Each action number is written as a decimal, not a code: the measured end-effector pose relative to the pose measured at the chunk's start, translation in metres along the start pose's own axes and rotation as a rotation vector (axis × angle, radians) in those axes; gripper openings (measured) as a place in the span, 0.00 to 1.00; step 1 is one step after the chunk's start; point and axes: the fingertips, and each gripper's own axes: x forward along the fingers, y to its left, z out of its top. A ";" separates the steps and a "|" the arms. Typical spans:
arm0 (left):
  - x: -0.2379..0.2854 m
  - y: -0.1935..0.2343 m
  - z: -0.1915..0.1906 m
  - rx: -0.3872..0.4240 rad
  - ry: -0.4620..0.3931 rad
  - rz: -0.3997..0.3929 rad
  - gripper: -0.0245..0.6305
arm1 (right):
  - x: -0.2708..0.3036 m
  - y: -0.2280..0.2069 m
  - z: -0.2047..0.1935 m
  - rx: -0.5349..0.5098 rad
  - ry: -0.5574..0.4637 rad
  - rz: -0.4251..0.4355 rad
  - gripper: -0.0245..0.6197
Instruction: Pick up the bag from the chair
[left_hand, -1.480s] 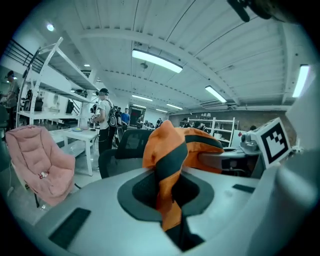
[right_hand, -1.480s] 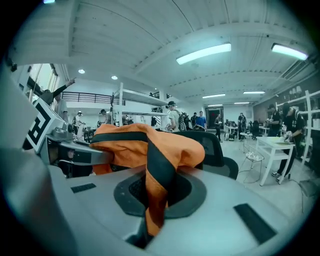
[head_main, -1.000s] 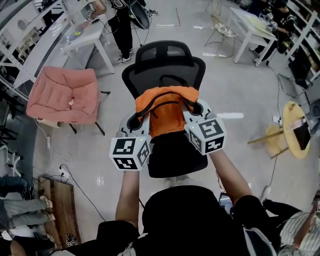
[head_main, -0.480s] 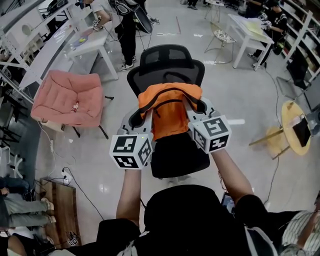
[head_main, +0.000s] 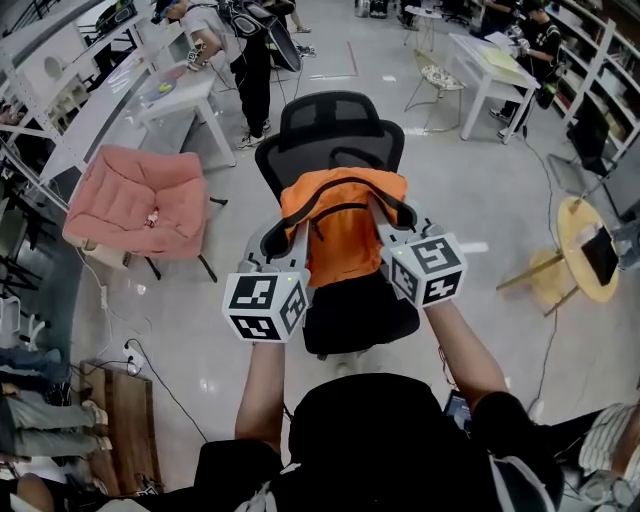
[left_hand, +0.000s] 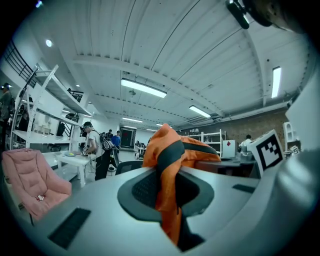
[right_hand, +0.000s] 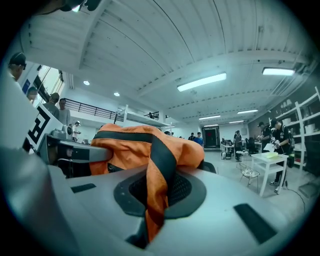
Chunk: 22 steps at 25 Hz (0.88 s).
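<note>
An orange bag with black straps hangs in front of the backrest of a black office chair, above its seat. My left gripper is shut on the bag's left side and my right gripper on its right side. In the left gripper view a fold of orange bag with a black strap is pinched where the left gripper closes. The right gripper view shows the same: orange bag fabric and strap run down into the shut right gripper. The bag's underside is hidden.
A pink cushioned chair stands to the left, with a white table and a standing person behind it. Another white table is at the back right, a round yellow table at the right, and a wooden board at the lower left.
Both grippers keep their hold on the bag. The bag and grippers have shifted only slightly over the chair, and the head view has drifted a little.
</note>
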 end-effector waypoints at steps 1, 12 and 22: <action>-0.002 -0.001 0.000 -0.002 0.001 -0.003 0.11 | -0.002 0.001 0.000 0.001 -0.001 0.001 0.05; -0.005 -0.024 0.004 -0.012 -0.002 -0.030 0.11 | -0.025 -0.007 0.004 0.011 -0.007 -0.007 0.05; -0.011 -0.061 0.007 -0.016 -0.007 0.004 0.11 | -0.064 -0.019 0.007 0.025 -0.015 0.021 0.05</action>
